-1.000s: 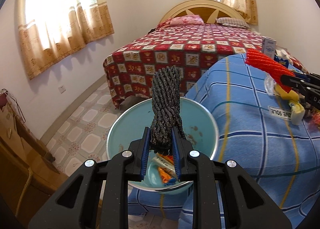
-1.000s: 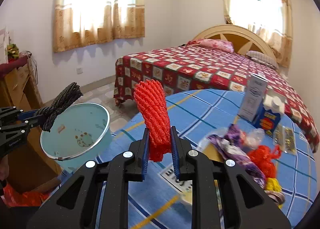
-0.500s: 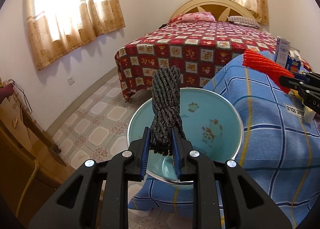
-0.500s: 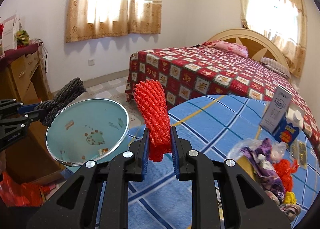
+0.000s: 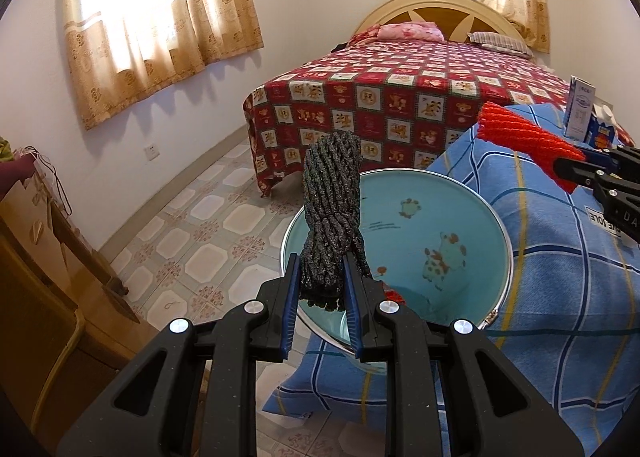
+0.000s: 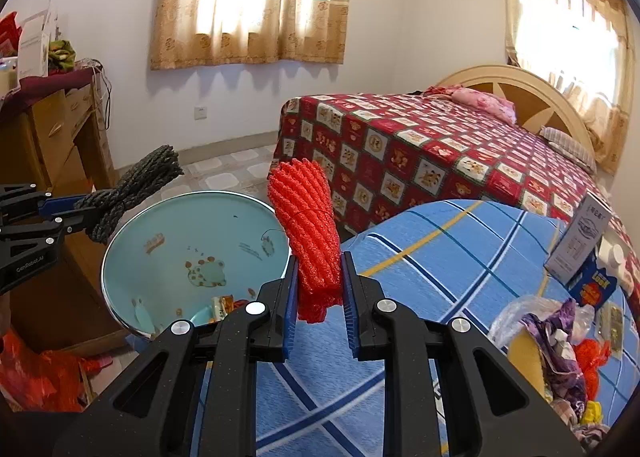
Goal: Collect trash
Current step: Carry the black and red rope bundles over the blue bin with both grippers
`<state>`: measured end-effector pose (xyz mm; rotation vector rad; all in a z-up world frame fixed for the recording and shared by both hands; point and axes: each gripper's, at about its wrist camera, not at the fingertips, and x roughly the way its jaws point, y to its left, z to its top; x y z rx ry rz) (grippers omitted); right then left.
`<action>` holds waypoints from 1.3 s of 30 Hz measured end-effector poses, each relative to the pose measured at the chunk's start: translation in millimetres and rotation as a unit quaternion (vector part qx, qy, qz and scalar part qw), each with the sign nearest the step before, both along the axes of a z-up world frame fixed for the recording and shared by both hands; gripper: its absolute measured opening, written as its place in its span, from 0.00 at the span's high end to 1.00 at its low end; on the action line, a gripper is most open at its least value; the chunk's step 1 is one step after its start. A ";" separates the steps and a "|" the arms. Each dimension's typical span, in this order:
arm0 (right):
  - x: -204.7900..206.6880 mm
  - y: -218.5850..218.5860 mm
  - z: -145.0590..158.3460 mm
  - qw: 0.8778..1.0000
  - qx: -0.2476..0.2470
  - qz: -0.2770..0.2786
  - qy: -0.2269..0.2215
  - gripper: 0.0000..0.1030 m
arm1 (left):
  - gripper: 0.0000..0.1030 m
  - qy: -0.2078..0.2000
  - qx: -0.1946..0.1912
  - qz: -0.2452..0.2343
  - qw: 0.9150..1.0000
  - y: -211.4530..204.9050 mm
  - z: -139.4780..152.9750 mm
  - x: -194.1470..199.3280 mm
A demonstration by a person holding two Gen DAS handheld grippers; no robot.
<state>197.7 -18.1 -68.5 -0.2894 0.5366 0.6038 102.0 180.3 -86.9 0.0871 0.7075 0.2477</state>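
Note:
My left gripper (image 5: pixel 320 289) is shut on a black foam net (image 5: pixel 330 213) and holds it above the near rim of a light blue bin (image 5: pixel 472 217) with cartoon prints. My right gripper (image 6: pixel 319 293) is shut on a red foam net (image 6: pixel 308 233), held above the table's blue checked cloth (image 6: pixel 440 277) just right of the bin (image 6: pixel 120 253). The red net (image 5: pixel 524 137) also shows at right in the left wrist view, and the black net (image 6: pixel 132 189) at left in the right wrist view. Some wrappers lie at the bin's bottom (image 6: pixel 224 303).
A pile of mixed trash (image 6: pixel 560 341) and two small cartons (image 6: pixel 580 245) sit on the table at right. A bed with a red patterned cover (image 5: pixel 400 97) stands behind. A wooden cabinet (image 5: pixel 36 277) is at left, with a red bag (image 6: pixel 36 373) on the floor.
Both grippers have moved to the left toward the bin, each still holding its net. The bin now looks larger and more open to view in both cameras.

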 end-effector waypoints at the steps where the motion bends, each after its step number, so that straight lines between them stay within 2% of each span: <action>1: 0.0 2.1 0.0 1.000 -0.001 0.002 0.000 0.80 | 0.80 0.000 -0.001 0.001 1.000 1.0 -0.2 -0.2; 39: -3.1 25.4 -3.5 1.000 -0.010 0.025 0.003 0.80 | 0.80 0.006 -0.002 0.005 1.000 11.6 -4.7 -2.6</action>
